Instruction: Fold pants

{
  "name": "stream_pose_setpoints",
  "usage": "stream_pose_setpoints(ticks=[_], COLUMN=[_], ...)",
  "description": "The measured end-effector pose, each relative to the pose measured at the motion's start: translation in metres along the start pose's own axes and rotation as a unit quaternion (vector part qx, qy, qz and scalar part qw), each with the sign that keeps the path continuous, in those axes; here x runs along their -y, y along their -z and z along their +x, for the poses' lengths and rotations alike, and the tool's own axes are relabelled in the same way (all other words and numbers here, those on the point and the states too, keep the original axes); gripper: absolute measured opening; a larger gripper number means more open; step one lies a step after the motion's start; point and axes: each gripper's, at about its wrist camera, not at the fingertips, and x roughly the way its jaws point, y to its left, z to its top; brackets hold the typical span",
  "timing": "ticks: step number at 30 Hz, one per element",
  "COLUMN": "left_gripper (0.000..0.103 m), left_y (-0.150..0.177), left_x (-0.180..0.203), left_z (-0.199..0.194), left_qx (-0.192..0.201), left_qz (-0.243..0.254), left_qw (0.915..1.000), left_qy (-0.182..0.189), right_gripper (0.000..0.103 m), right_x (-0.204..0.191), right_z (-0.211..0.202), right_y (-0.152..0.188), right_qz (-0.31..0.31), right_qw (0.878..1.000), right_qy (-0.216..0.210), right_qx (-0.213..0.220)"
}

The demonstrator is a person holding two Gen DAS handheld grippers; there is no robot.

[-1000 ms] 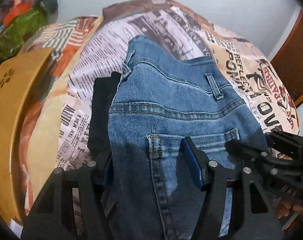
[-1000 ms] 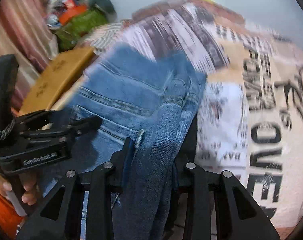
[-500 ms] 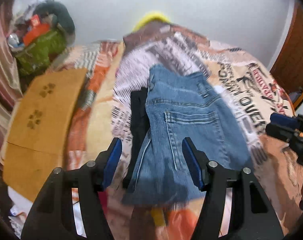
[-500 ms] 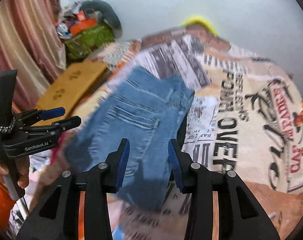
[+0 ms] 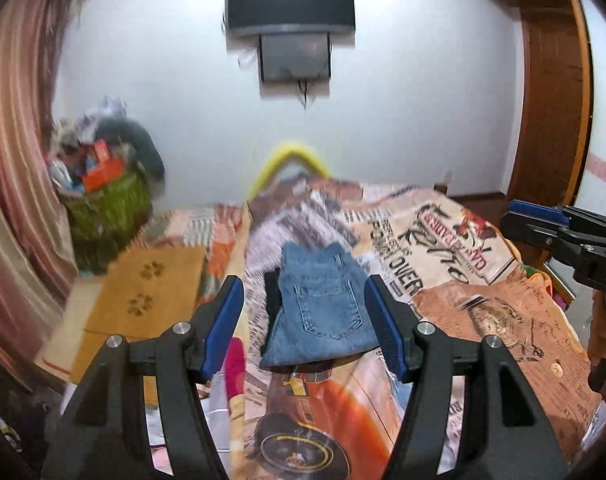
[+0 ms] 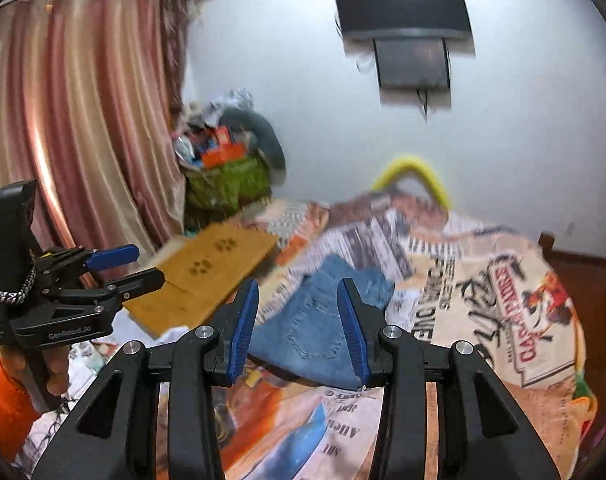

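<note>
Folded blue jeans [image 5: 321, 312] lie on the bed's printed blanket [image 5: 483, 312], back pocket up, over a dark garment [image 5: 272, 300] that shows at their left edge. My left gripper [image 5: 303, 322] is open and empty, raised well back from the jeans. My right gripper [image 6: 298, 330] is open and empty too, also held back above the jeans [image 6: 323, 332]. Each gripper shows in the other's view: the right one [image 5: 543, 228] at the right edge, the left one [image 6: 123, 268] at the left.
A wooden board [image 5: 143, 292] with paw prints lies at the bed's left edge. A green basket [image 5: 107, 204] of clutter stands by the curtain [image 6: 83, 120]. A television [image 5: 291, 0] hangs on the far wall. A wooden wardrobe [image 5: 555, 100] is at the right.
Both grippers let go of the jeans and pulled up and back from the bed. The jeans now lie folded on the blanket.
</note>
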Motion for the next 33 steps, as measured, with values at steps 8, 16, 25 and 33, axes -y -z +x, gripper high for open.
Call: stream_pose_setpoints(ticks=[8,16,25,33], left_gripper=[0.063,0.075,0.099,0.103], left_y=[0.024,0.052,0.065,0.07], left_x=[0.024,0.047,0.052,0.053], left_z=[-0.117,-0.176,-0.194,-0.198], left_qx=[0.083,0.152,0.181,0.177], left_qz=[-0.024,-0.041,-0.053,-0.059], left_qw=[0.9963,0.9873,0.9819,0.9821], left_qy=[-0.002,-0.019,-0.02,-0.025], right_gripper=[0.037,0.057,0.092,0.103], right_x=[-0.041,-0.068,-0.075,-0.075], right_z=[-0.085,-0.129,-0.14,-0.143], right_y=[0.019,0.043,0.05,0.057], right_qz=[-0.023,-0.037,-0.023,-0.013], right_qw=[0.996,0.99,0.986,0.986], right_qy=[-0.003,0.016,0.05,0.062], right_qx=[0.082,0.132,0.159,0.155])
